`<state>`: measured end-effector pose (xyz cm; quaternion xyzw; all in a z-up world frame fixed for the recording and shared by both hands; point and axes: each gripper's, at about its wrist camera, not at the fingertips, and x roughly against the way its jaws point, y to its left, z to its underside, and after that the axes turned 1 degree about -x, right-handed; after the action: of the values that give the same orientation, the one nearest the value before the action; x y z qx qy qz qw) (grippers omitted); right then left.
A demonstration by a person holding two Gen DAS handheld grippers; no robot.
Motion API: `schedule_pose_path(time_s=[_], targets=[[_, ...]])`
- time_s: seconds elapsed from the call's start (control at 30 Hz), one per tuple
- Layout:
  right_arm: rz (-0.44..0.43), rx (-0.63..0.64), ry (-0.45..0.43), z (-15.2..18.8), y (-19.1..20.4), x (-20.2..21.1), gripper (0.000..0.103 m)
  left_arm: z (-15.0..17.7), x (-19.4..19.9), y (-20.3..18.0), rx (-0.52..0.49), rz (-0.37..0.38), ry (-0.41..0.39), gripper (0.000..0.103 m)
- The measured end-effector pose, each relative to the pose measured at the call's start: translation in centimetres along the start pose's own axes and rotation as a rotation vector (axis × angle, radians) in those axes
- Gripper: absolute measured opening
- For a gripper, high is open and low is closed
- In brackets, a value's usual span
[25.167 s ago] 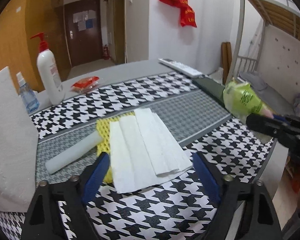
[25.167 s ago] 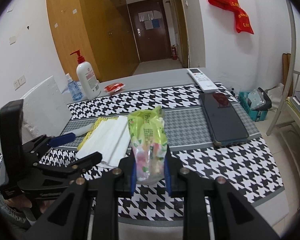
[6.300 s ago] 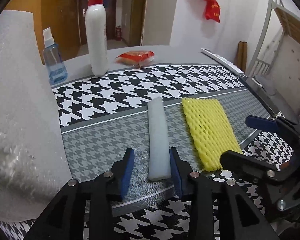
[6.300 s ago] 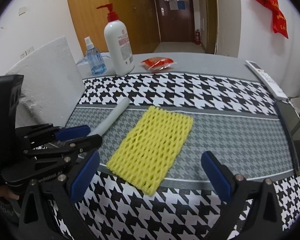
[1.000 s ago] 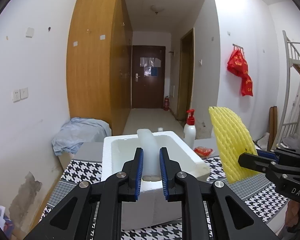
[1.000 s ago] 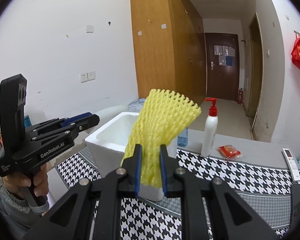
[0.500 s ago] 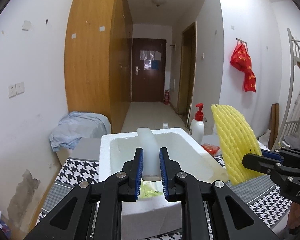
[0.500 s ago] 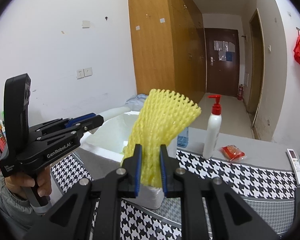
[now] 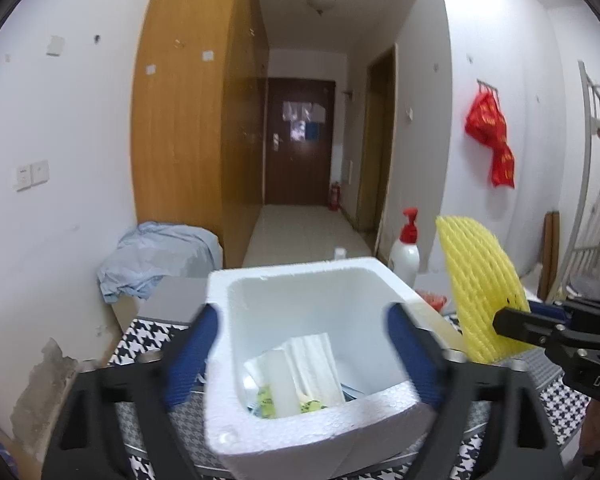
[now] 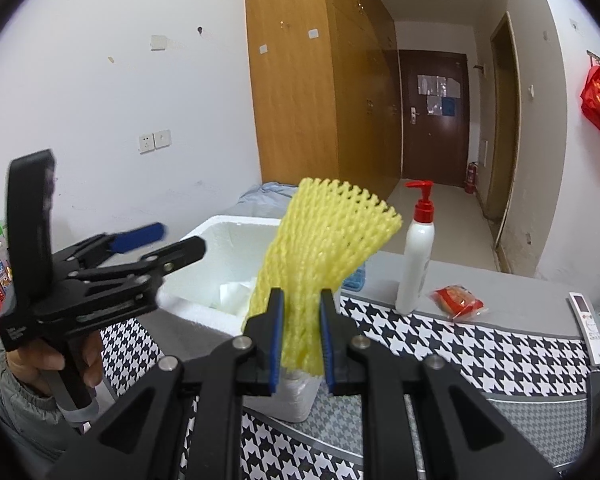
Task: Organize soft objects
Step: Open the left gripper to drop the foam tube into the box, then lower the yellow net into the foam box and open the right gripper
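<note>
White-walled room with a tall wooden wardrobe, a dark door at the end of the corridor, and a worktop [image 9: 152, 330] under black-and-white houndstooth cloth.

Left wrist view. Left claw [image 9: 302, 350]: blue-padded jaws spread wide and empty, straddling the square white polystyrene foam box [image 9: 312, 436] from above. Box contents: a white foam tube [image 9: 281, 380] lying along the box floor, folded white tissue sheets [image 9: 314, 356] beside it, and a green-yellow packet [image 9: 266, 398] partly covered beneath. Off to the right, a yellow foam mesh sleeve [image 9: 480, 292] stood upright in the other claw, just beside the box's right wall and not yet over the opening. A white pump bottle with red nozzle [image 9: 406, 252] stood behind the box.

Right wrist view. Right claw [image 10: 300, 336]: jaws closed on the lower end of the yellow mesh sleeve [image 10: 324, 260], long axis vertical, free end fanned upward. The foam box [image 10: 228, 276] lay ahead and to the left of this claw, with the left claw [image 10: 168, 242] hovering over its near-left side. Judgement: the sleeve needed carrying leftward over the rim before release, and the right claw was the one placed to do it.
</note>
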<state>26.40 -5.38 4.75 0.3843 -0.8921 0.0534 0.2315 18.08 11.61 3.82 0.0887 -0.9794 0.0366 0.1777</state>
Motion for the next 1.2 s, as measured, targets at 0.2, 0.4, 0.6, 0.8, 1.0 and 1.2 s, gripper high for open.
schedule_pose_path(time_s=[0.2,0.4,0.6,0.8,1.0,1.2], targets=[[0.004,0.005,-0.003,-0.4,0.7,0.0,0.020,-0.3,1.5,1.7,0.042,-0.037,-0.039,0.102],[0.003,0.027,-0.010,-1.0,1.8,-0.2,0.020,-0.2,2.2,3.2,0.039,-0.058,-0.047,0.102],[0.001,0.033,-0.006,-1.5,2.7,-1.4,0.020,0.1,2.8,4.7,0.048,-0.081,-0.051,0.102],[0.002,0.044,0.009,-2.0,3.6,-2.9,0.020,0.3,3.6,5.6,0.052,-0.085,-0.066,0.102],[-0.012,0.027,0.029,-2.4,3.9,-4.4,0.020,0.6,3.7,6.5,0.056,-0.077,-0.060,0.102],[-0.014,0.028,0.046,-2.6,4.4,-5.7,0.020,1.0,3.7,7.4,0.071,-0.084,-0.056,0.102]])
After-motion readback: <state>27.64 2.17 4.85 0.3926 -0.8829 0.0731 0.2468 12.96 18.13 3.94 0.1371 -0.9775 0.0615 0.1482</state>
